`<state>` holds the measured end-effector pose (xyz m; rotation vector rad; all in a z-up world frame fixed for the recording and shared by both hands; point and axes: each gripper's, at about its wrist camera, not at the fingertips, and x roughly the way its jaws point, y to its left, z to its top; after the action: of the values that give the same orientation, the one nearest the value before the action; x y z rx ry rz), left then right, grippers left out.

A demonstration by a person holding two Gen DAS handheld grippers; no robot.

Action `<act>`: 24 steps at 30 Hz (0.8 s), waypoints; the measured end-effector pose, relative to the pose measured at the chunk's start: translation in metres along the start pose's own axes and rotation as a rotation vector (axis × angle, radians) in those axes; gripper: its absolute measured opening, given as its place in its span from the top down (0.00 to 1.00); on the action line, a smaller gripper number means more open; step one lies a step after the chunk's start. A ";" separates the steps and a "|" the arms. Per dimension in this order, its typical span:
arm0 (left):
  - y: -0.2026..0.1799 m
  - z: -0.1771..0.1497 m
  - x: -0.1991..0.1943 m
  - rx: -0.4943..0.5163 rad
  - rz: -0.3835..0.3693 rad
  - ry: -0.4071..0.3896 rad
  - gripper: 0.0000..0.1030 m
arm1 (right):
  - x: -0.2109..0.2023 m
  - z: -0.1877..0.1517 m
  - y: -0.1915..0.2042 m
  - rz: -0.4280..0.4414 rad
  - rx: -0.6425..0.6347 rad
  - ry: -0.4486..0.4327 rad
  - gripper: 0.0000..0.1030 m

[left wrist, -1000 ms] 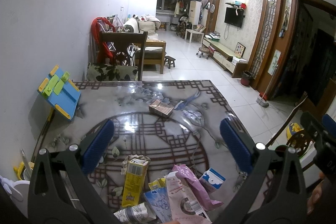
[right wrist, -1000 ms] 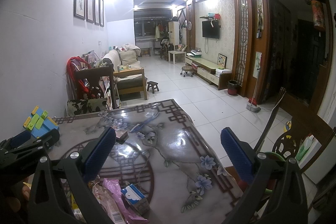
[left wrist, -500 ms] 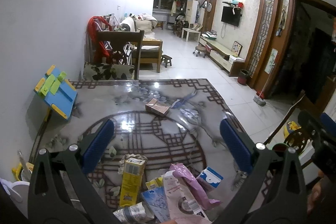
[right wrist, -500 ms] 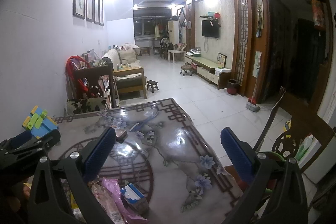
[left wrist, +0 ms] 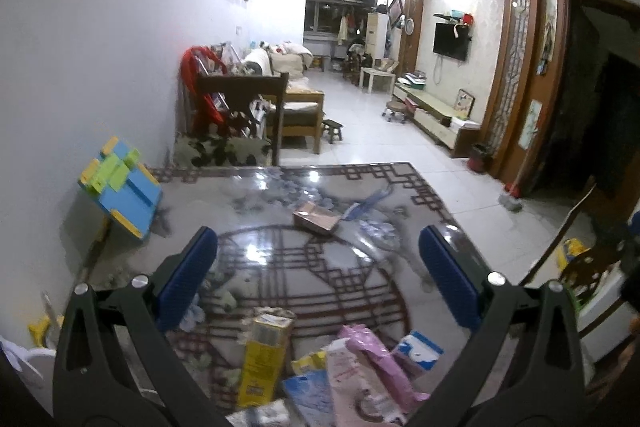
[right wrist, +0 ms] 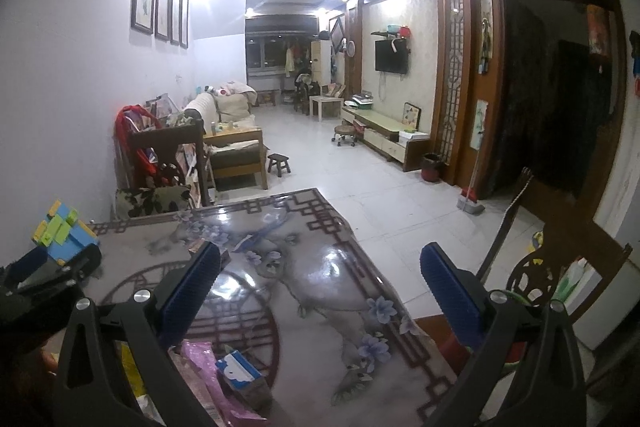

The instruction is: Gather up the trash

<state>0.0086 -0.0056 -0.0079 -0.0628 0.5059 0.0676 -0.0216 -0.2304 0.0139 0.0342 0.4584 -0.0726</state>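
Trash lies in a heap at the near edge of the patterned table [left wrist: 280,259]: a yellow carton [left wrist: 264,359], a pink wrapper [left wrist: 372,363], a small blue-and-white carton [left wrist: 418,349] and a blue packet [left wrist: 308,393]. Farther off rest a flat brown box [left wrist: 316,221] and a blue strip [left wrist: 366,205]. My left gripper [left wrist: 318,269] hangs open above the heap, holding nothing. The right gripper [right wrist: 320,283] is open over the table's right half, with the pink wrapper [right wrist: 204,367] and the small carton [right wrist: 240,375] below its left finger.
A blue and yellow toy stand [left wrist: 120,187] sits at the table's left by the wall. A wooden chair [left wrist: 244,115] stands beyond the far edge, another chair back [right wrist: 560,267] at the right. A white cup [left wrist: 36,359] is at near left.
The left gripper's view has tilted up and drifted slightly, so the trash heap sits lower in frame. The right gripper has barely moved. Both stay open.
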 end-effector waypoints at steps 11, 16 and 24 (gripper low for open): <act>0.007 0.003 0.005 -0.034 -0.008 0.055 0.04 | 0.004 0.002 0.000 0.084 0.008 0.035 0.06; 0.009 0.002 0.006 -0.033 -0.031 0.044 0.04 | 0.009 -0.002 0.003 0.121 0.005 0.056 0.06; 0.040 -0.017 0.033 -0.048 -0.004 0.139 0.04 | 0.034 -0.021 0.004 0.190 0.009 0.184 0.06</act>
<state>0.0262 0.0342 -0.0408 -0.1156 0.6433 0.0717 0.0002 -0.2278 -0.0203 0.0939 0.6370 0.1163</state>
